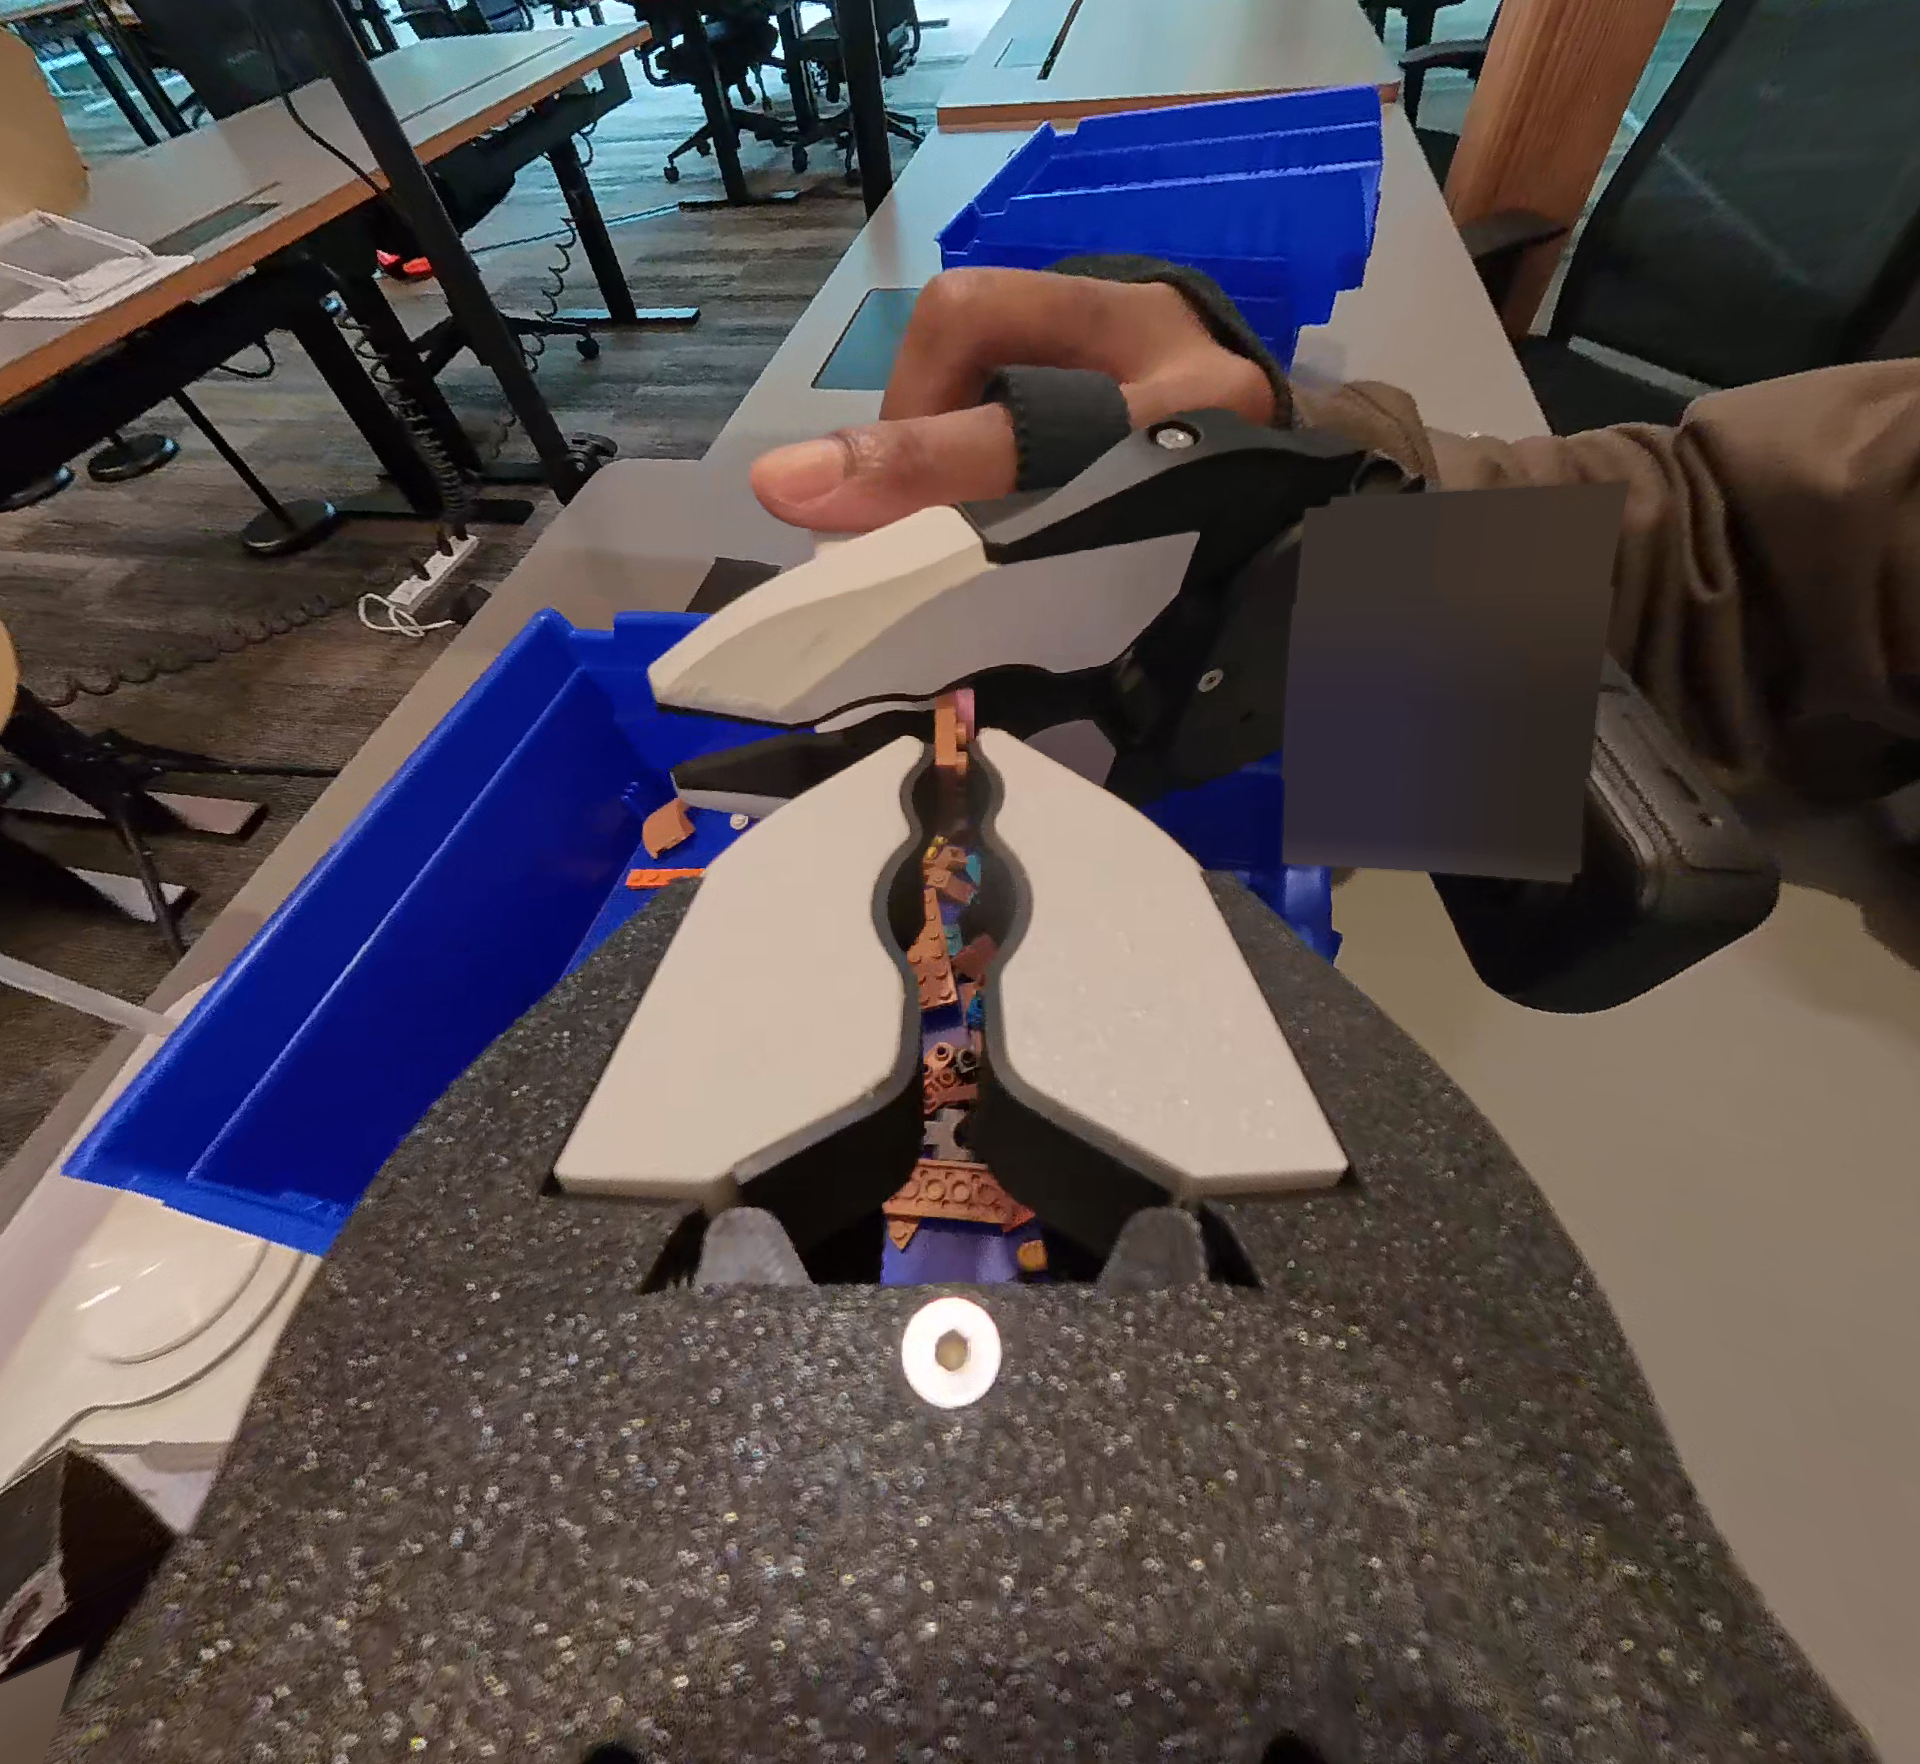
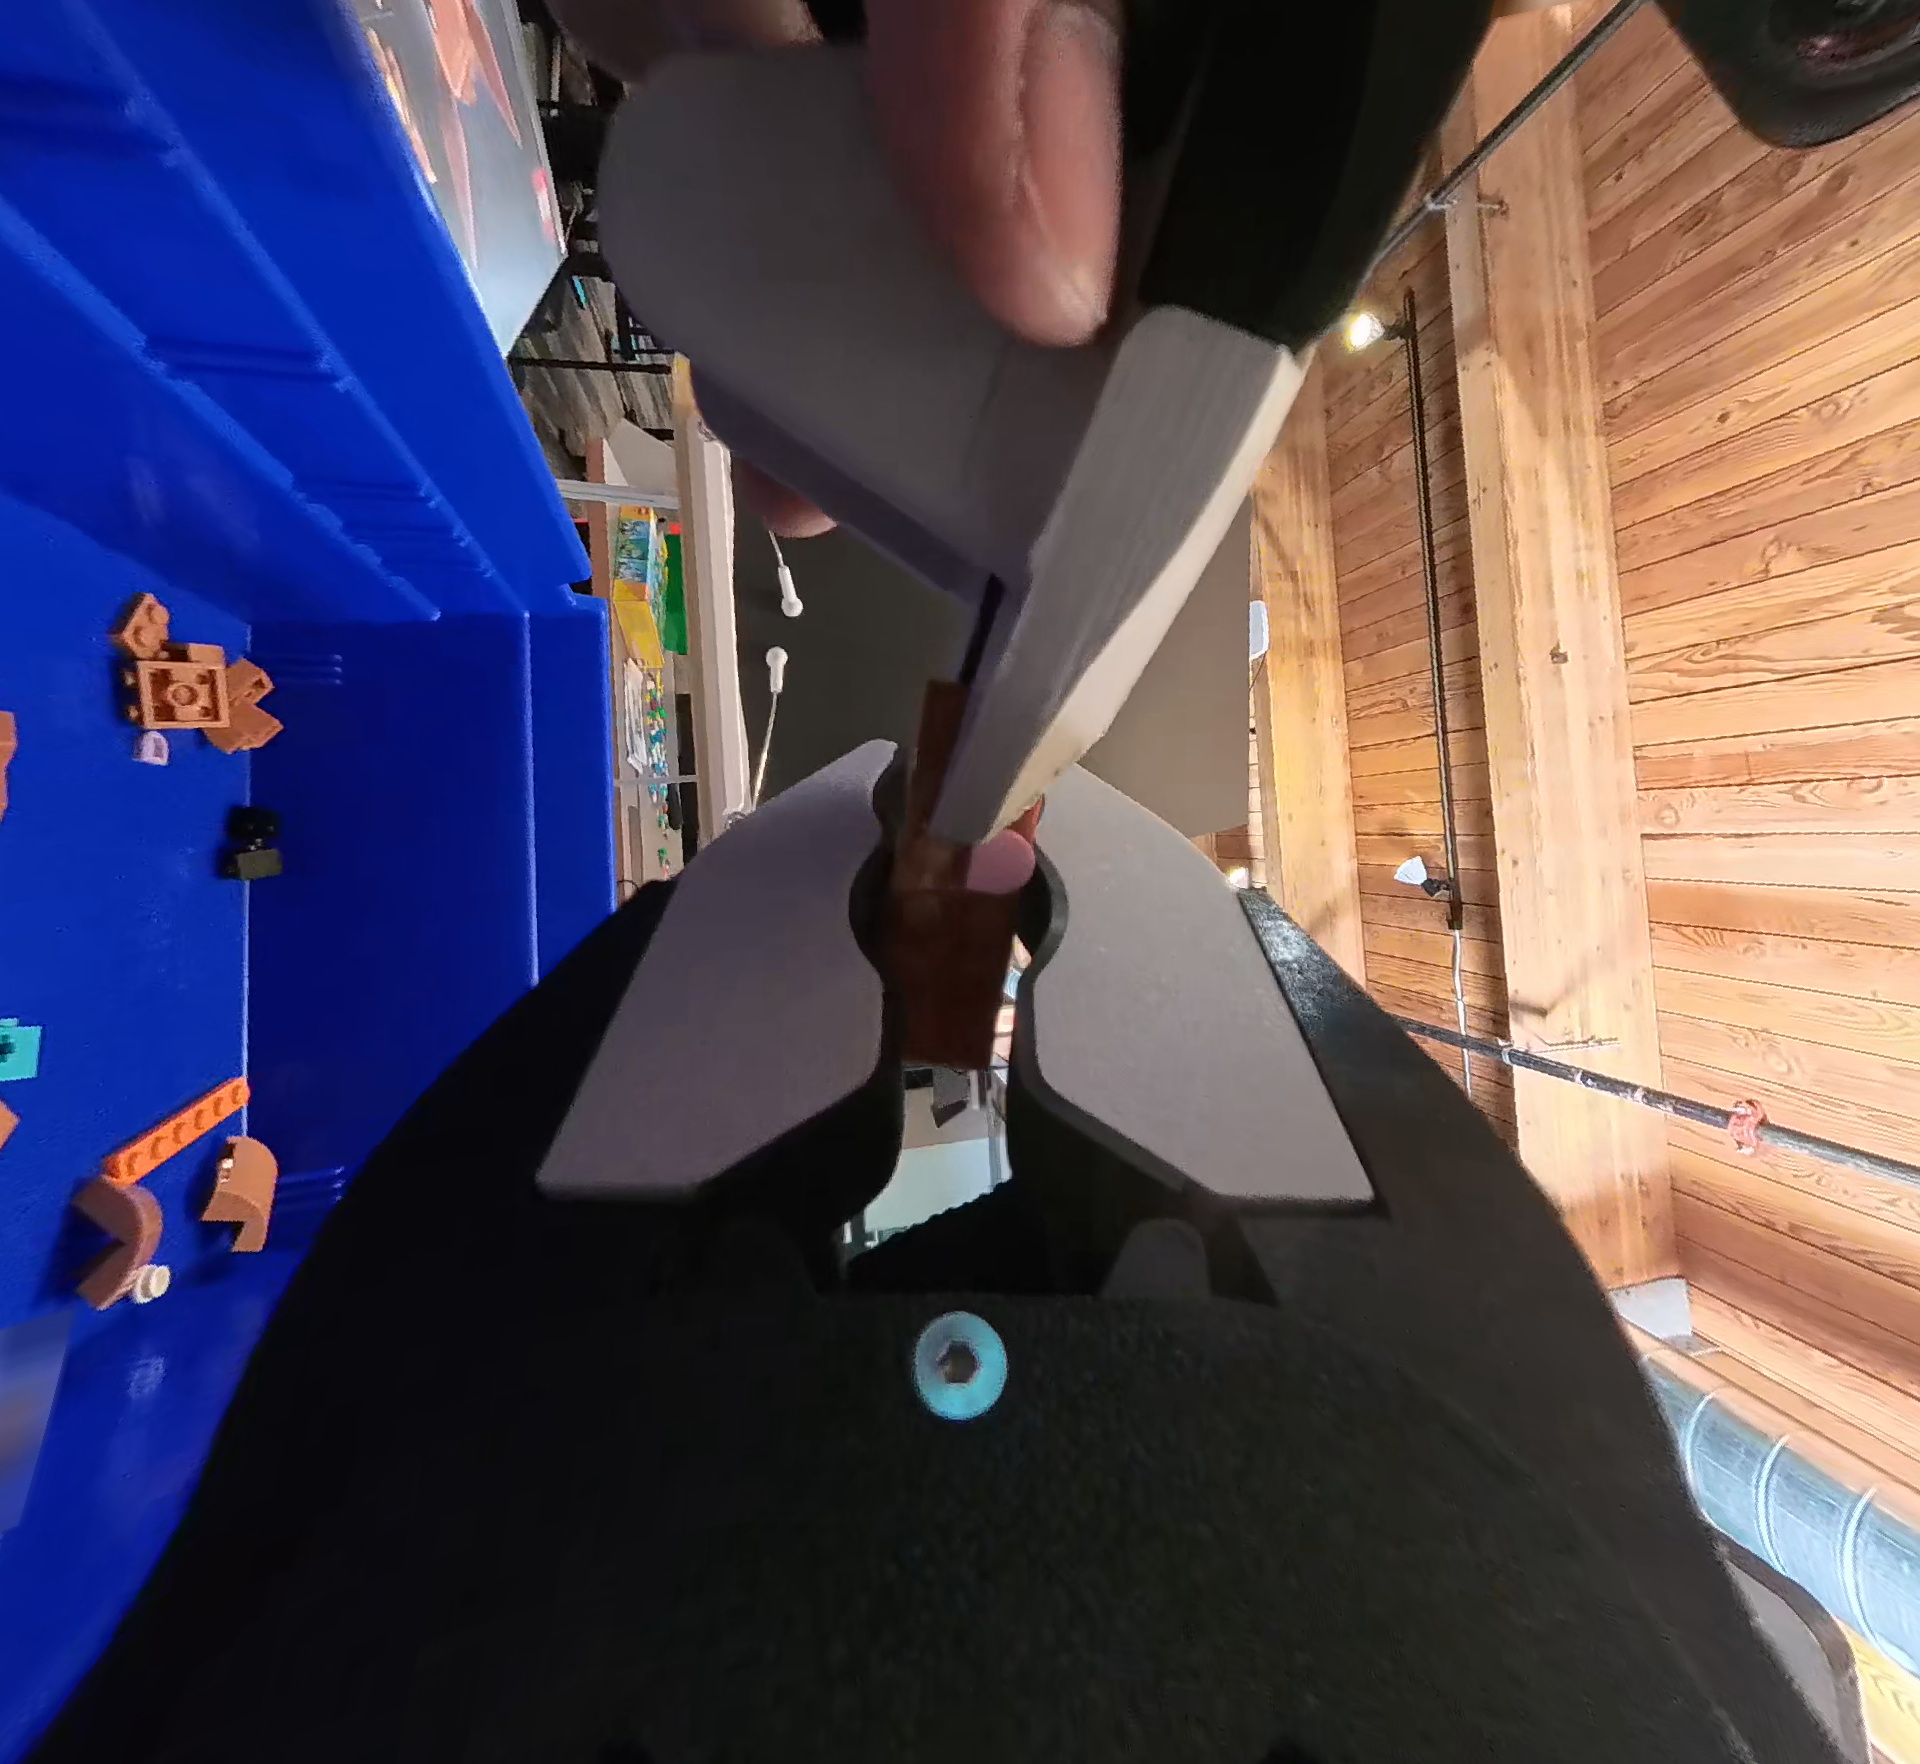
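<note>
Left wrist view: we see both grippers meet above the blue bin (image 1: 343,966) — left gripper (image 1: 951,746) and right gripper (image 2: 961,805) each pinching the brown brick (image 2: 951,966).

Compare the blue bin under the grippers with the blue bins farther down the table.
The near blue bin lies right under the left gripper and holds loose brown and orange bricks; the far blue bins sit farther along the table, and no contents show. The near one shows as a single bin; the far ones look nested. Both are the same bright blue plastic.

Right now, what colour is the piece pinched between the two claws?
Brown piece, clearest in the right wrist view.
</note>
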